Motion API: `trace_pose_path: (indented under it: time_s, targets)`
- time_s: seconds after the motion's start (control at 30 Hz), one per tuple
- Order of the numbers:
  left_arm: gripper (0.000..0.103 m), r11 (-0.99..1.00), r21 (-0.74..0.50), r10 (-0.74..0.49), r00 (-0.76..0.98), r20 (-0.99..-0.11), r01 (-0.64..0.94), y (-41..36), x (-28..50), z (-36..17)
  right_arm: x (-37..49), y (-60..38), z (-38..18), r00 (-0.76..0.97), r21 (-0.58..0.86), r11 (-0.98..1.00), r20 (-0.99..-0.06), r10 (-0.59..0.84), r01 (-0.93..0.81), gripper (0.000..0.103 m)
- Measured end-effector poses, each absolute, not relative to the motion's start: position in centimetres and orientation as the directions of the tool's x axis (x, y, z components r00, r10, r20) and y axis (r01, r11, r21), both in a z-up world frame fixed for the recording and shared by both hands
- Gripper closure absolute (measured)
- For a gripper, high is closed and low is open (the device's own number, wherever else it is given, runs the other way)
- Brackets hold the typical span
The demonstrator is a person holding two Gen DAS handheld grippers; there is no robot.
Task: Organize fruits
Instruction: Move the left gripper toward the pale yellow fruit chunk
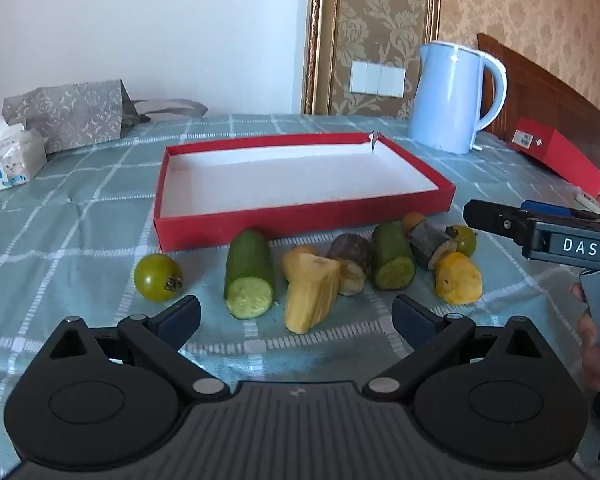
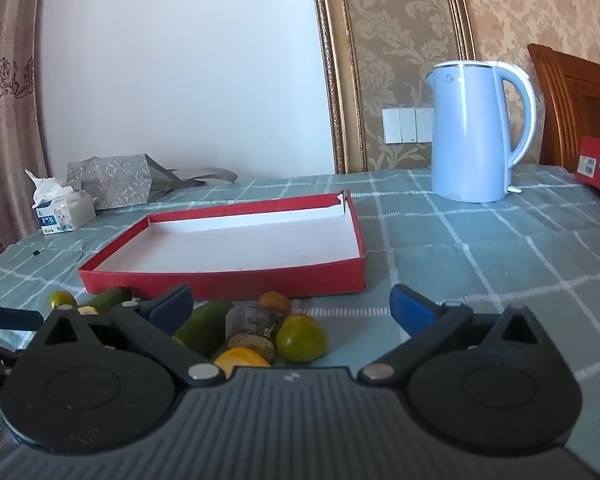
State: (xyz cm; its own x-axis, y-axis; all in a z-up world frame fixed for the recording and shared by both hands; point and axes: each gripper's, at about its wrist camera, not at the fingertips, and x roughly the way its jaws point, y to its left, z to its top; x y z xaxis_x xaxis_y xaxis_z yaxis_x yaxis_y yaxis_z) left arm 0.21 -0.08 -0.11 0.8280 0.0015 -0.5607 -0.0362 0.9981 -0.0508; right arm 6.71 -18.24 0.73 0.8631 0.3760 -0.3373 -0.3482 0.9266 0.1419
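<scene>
Left wrist | left hand-held gripper [image 1: 296, 314] spread wide, angled down | cucumber piece [image 1: 249, 274] ahead

- The left gripper [image 1: 296, 316] pointed downward, its jaws spread wide — nothing sat between them.
- The right gripper [image 2: 292, 310] tilted down less steeply, jaws likewise wide and empty.
- In the left wrist view, a hand [image 1: 592, 336] gripped the right gripper's handle at the right edge.
</scene>
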Motion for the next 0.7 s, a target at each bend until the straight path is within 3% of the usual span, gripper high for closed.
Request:
trace_pose_path:
  time_s: [0.7]
  targets:
    - [0.001,0.997,-0.054,0.008,0.792,-0.610,-0.051,-0.5,2.5,-0.9,6.9,-18.2,0.4,0.862,0.137,0.928,-0.343,0.372,-0.346,0.000]
